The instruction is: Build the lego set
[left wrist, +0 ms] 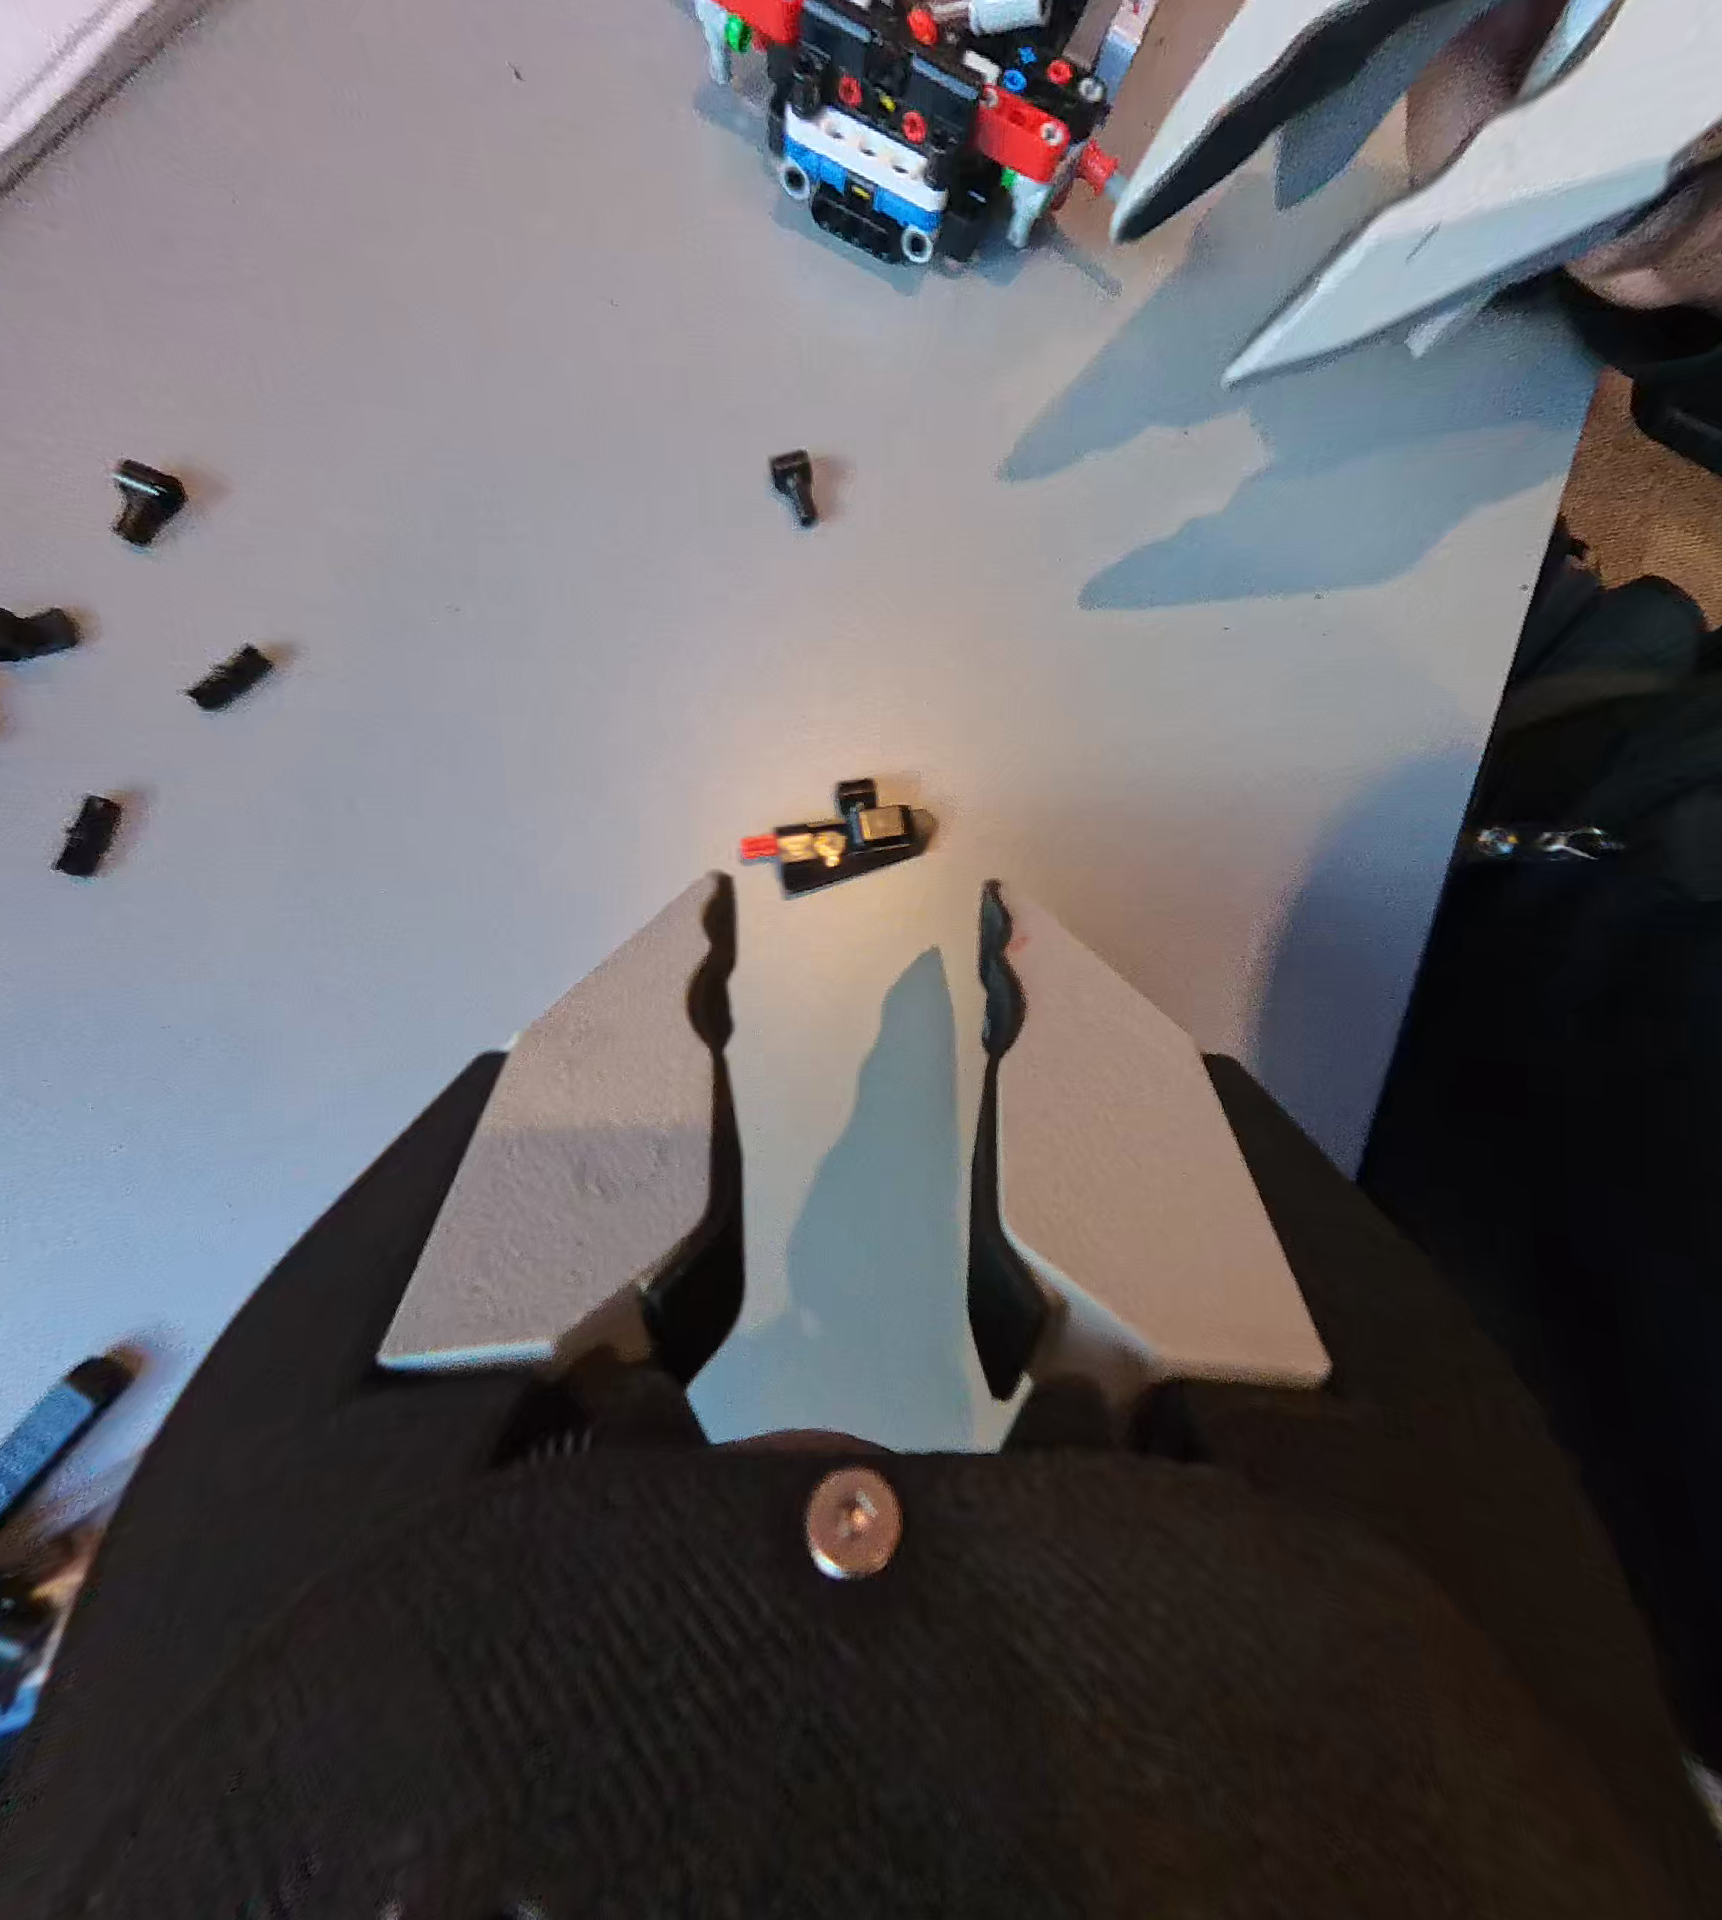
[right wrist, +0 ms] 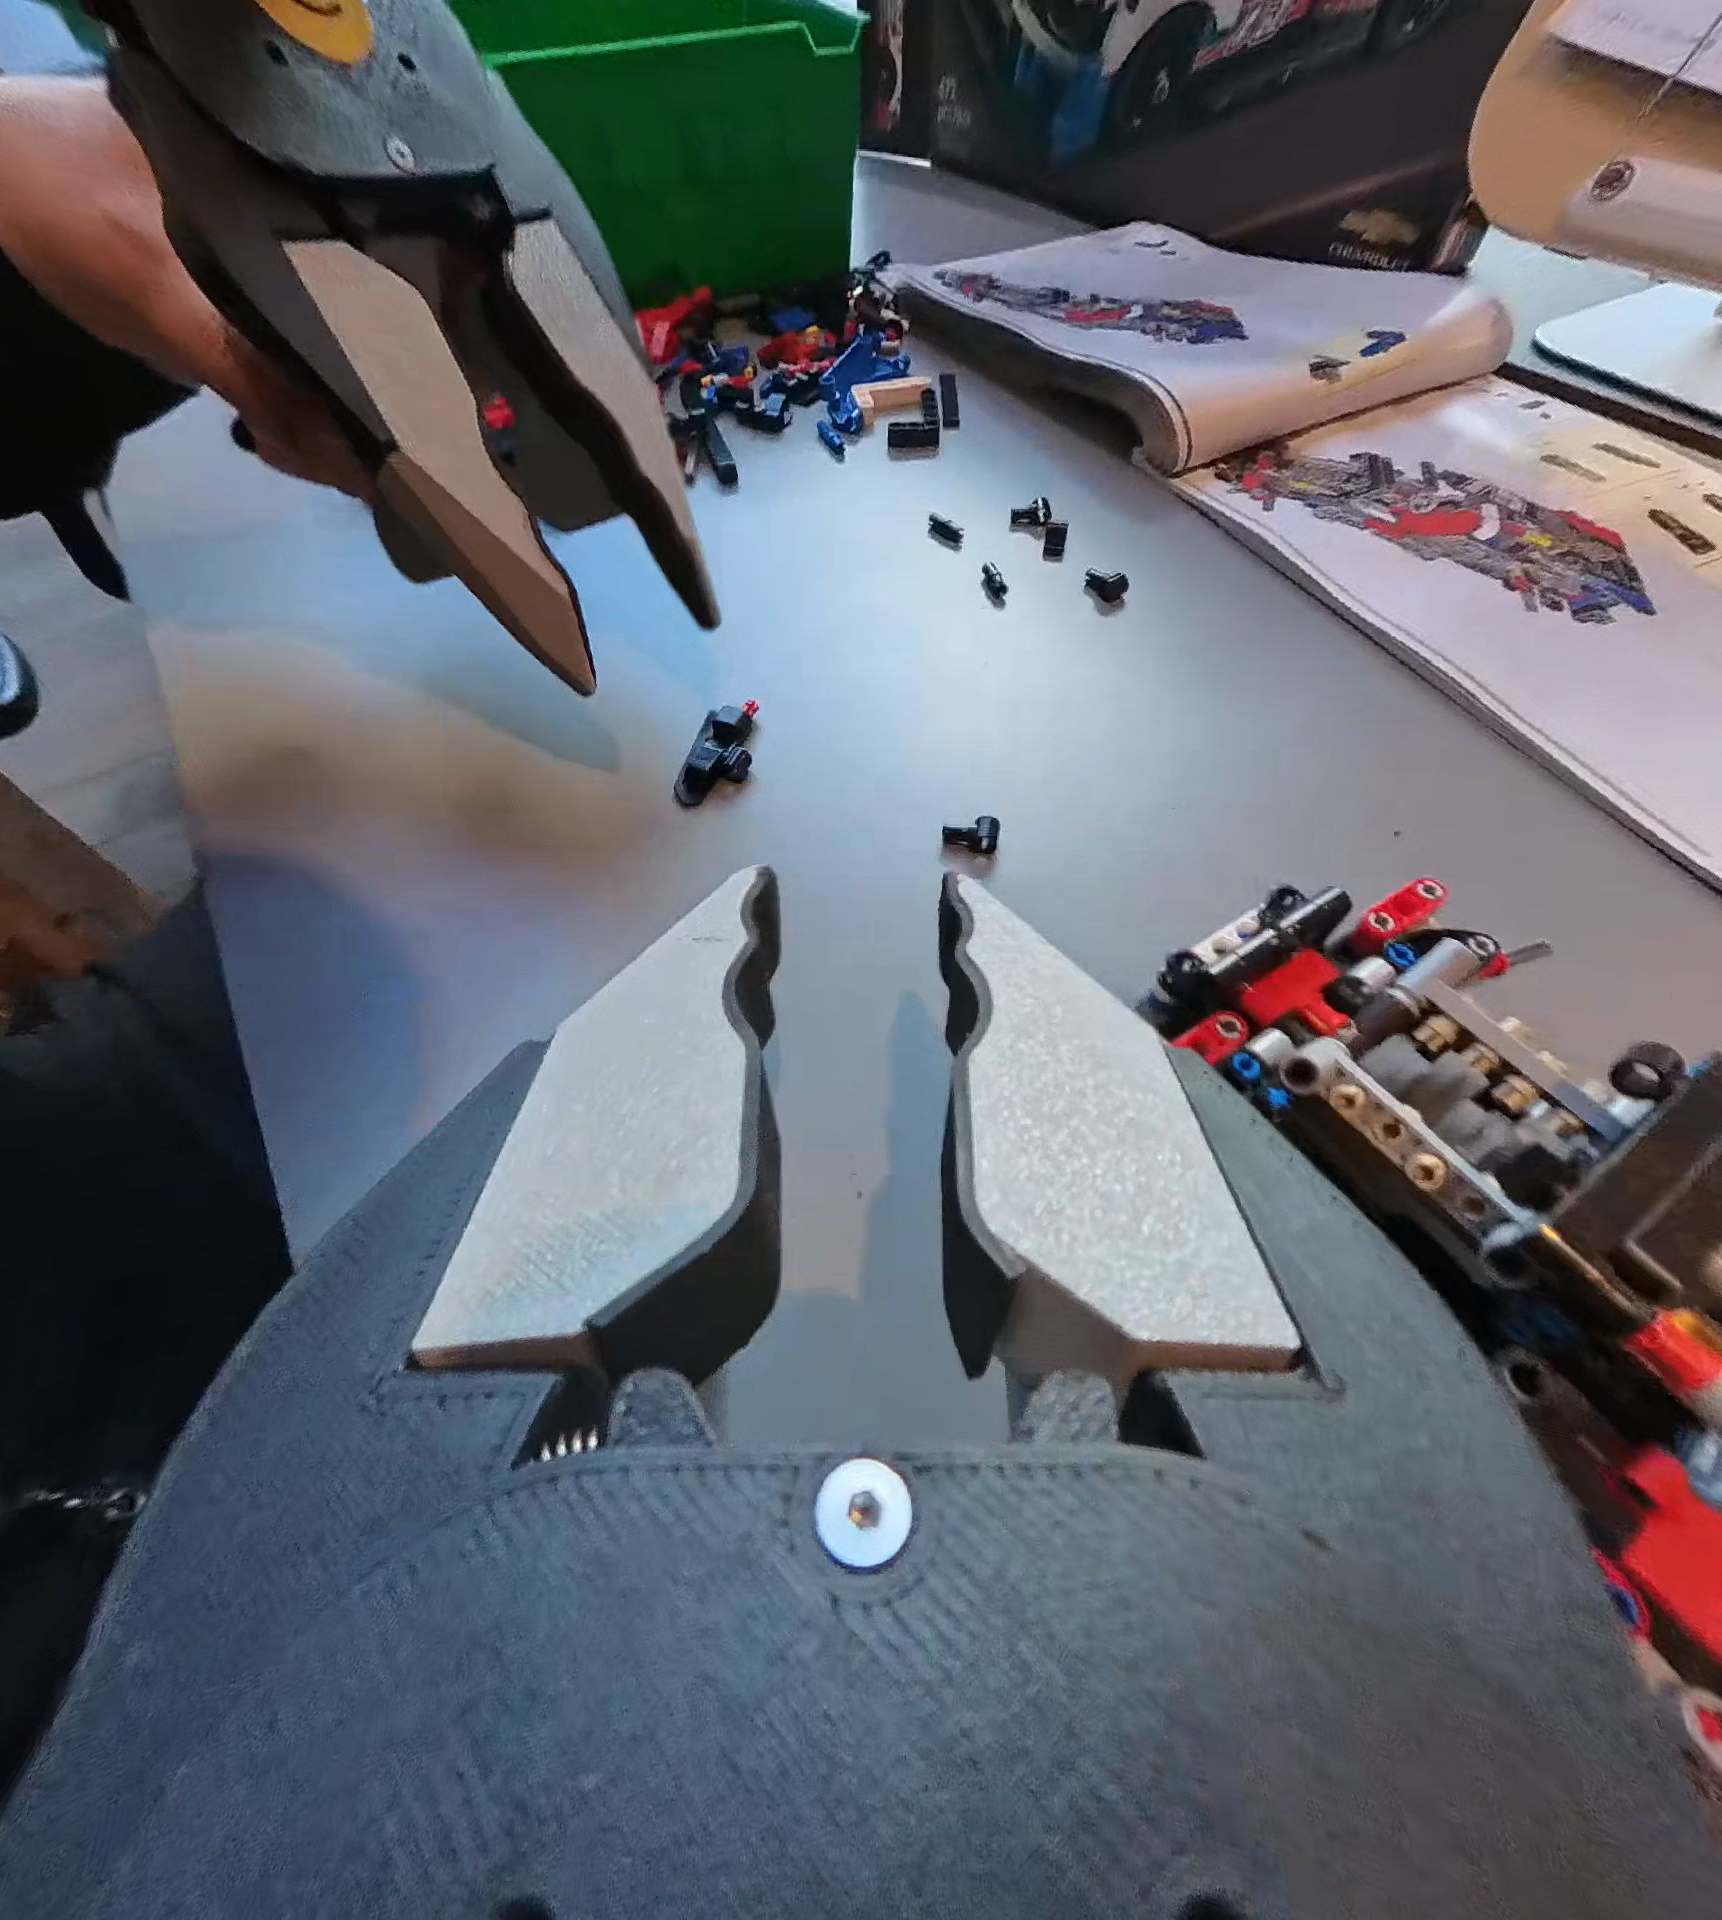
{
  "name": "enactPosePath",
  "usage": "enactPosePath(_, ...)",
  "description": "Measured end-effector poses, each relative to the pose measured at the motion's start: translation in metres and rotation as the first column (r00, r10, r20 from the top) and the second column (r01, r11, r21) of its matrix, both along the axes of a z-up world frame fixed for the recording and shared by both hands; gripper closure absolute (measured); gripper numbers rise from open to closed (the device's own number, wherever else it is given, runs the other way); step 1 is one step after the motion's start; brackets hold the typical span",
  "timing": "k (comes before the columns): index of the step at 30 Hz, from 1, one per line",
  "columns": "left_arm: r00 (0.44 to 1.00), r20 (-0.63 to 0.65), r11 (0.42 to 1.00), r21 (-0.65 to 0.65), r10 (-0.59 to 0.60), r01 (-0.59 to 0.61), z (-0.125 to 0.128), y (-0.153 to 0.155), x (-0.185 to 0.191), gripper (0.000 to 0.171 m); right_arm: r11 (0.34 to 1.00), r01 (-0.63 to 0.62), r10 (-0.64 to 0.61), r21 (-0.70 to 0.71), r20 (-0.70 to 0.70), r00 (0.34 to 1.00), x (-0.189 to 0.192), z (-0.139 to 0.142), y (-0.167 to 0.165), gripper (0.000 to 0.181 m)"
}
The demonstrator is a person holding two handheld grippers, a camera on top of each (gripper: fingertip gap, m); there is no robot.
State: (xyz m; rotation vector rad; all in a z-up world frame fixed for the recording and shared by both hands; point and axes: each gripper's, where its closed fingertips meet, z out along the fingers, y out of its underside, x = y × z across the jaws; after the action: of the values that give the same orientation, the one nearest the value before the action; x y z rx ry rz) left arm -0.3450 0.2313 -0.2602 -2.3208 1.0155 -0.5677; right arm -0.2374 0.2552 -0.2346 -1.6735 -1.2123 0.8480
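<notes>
Both grippers (fingers (left wrist: 722, 935) parted) flank the sub-assembly (left wrist: 841, 840).

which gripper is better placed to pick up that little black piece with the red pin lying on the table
Left, probably. The left gripper is open, its tips just short of the black piece with the red pin. The right gripper is open too, but farther back.

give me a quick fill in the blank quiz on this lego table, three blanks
1. Both tongs, left and right, are open and hold ____.
2. The small black sub-assembly lying just ahead of the left tongs has a ____ pin sticking out of one end.
3. The bin behind the pile of loose parts is ____.

Missing words: nothing; red; green
</notes>
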Motion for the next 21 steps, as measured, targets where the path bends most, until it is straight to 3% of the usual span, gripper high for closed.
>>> enactPosePath(4,0.989,0.117,0.996,0.003,-0.089,0.090,0.000,0.012,0.006,0.115,0.999,0.006,-0.004,-0.032,0.063,0.998,-0.016,-0.010,0.004,0.148)
enactPosePath(8,0.974,0.034,0.975,0.019,-0.222,0.222,-0.023,0.016,0.006,0.122,0.992,0.100,-0.085,-0.080,0.166,0.982,-0.022,-0.025,0.018,0.144)
enactPosePath(11,0.953,0.028,0.953,0.032,-0.302,0.301,-0.025,0.011,0.008,0.130,0.990,0.127,-0.108,-0.065,0.244,0.964,-0.028,-0.032,0.027,0.142)
enactPosePath(16,0.961,0.041,0.961,0.043,-0.275,0.273,-0.026,0.010,0.009,0.151,0.997,0.071,-0.056,-0.035,0.321,0.945,-0.037,-0.038,0.036,0.159)
enactPosePath(21,0.986,0.120,0.992,-0.044,-0.115,0.121,-0.025,0.003,0.013,0.157,0.993,0.029,0.014,-0.111,0.371,0.928,-0.040,-0.049,0.038,0.156)
